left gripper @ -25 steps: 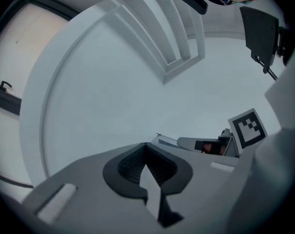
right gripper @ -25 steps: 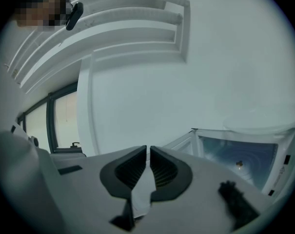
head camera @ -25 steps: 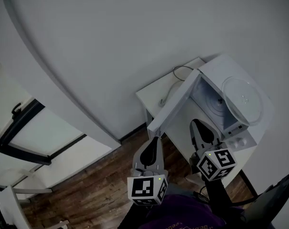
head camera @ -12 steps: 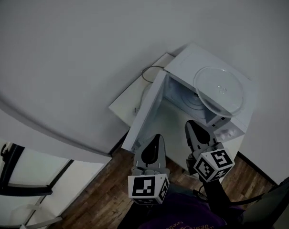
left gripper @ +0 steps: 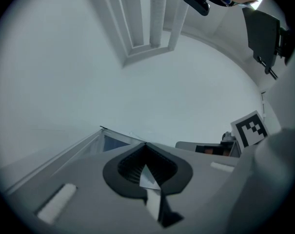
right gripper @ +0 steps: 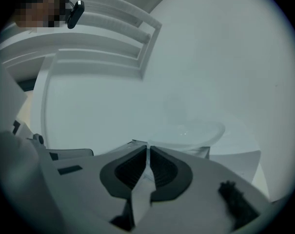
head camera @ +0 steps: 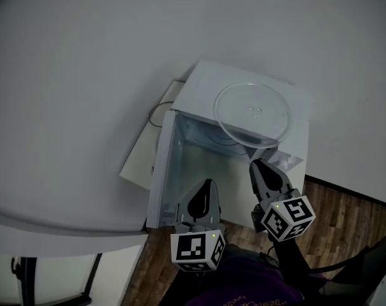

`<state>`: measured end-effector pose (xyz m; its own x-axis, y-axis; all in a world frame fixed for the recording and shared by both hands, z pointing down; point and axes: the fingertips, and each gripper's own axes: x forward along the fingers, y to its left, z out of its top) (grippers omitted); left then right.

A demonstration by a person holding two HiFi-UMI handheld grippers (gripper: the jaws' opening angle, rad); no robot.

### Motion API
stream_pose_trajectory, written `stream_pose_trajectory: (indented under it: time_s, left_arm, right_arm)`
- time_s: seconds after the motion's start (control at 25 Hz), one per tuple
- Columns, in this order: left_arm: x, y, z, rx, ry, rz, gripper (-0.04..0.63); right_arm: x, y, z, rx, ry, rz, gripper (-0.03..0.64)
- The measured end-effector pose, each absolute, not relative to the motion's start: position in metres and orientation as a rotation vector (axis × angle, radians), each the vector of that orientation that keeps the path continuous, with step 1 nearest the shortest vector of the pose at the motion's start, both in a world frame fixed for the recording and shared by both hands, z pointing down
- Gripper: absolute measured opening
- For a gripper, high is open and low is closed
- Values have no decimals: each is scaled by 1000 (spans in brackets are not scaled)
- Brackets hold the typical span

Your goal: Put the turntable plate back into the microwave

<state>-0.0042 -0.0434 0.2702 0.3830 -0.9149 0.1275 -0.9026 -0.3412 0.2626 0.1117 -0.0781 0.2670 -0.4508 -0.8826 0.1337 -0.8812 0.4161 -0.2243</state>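
Note:
A clear glass turntable plate [head camera: 254,114] lies flat on top of the white microwave [head camera: 205,81]; in the right gripper view the turntable plate [right gripper: 191,133] shows just beyond the jaws. The microwave door [head camera: 161,171] hangs open to the left, showing the white cavity [head camera: 205,152]. My left gripper [head camera: 205,187] is shut and empty, low in the head view in front of the cavity. My right gripper [head camera: 258,168] is shut and empty, its tips just below the plate's near rim. Both point towards the microwave.
The microwave stands on a white table [head camera: 136,161] against a white wall [head camera: 84,56]. A thin cable [head camera: 155,115] loops behind the microwave. Wooden floor [head camera: 346,215] shows at the lower right, a white slab [head camera: 52,215] at the lower left, a dark chair [head camera: 371,266] at the corner.
The view has swung so the microwave and plate shifted left and towards the picture's middle. Both grippers stayed shut and now stand closer to the microwave's front.

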Motion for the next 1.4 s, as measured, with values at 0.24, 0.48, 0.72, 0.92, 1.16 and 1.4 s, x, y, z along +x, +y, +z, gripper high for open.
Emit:
stream_pose_trajectory:
  time_s: [0.24,0.48,0.72,0.92,1.16,1.4]
  left_arm:
    - [18,-66,261,2481,-1419,-24,8]
    - [45,-82,260,2591,-1225,5,8]
    - [61,-96,271,2628,-1104,24,8]
    - [67,-102,285,2585,-990,42,8]
    - [56,-109,295,2637,-906,42,8]
    - [43,-116,310,2634,-865,90,8]
  right_arm:
    - [134,-80,261,-1811,2519,-407,13]
    - [156,-77,263,-1958,2395,-431,14]
    - [170,-74,271,-2049,2326,-462,14]
    - [178,-72,275,-2108,2266,-499,14]
    - [175,-77,280,-2042,2273,-589,49]
    - [168,-86,283,-1908,2281,-681,91]
